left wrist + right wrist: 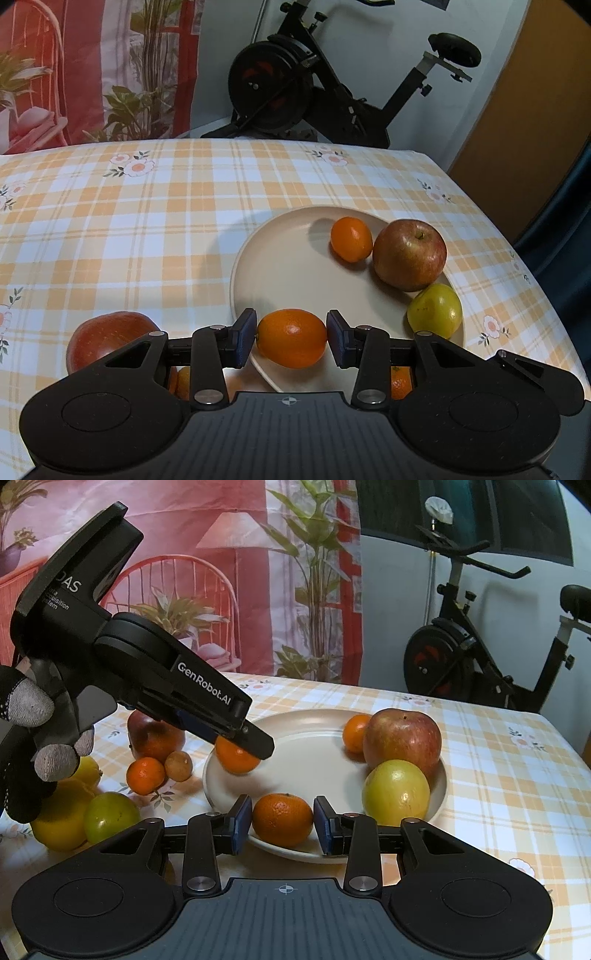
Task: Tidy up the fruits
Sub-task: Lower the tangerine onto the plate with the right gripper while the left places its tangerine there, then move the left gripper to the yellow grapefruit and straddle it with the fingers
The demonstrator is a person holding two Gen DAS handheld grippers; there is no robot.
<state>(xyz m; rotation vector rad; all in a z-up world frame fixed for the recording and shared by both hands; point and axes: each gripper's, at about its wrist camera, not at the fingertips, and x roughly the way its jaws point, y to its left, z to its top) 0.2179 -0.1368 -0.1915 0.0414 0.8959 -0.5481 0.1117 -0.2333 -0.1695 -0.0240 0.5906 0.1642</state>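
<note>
- Checked tablecloth; exercise bike behind.
- Your left gripper: pads pinch an oval orange fruit end to end, its long axis across the jaws, over the near-left rim of the plate.
- Your right gripper: pads flank a mandarin at the plate's near edge; whether they touch it, you cannot tell.
- Bare plate centre lies straight ahead of both.

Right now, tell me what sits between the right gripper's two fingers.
A mandarin sits between the right gripper fingers, over the plate near rim. The right wrist view shows slim gaps beside both pads, so no grip.
</note>
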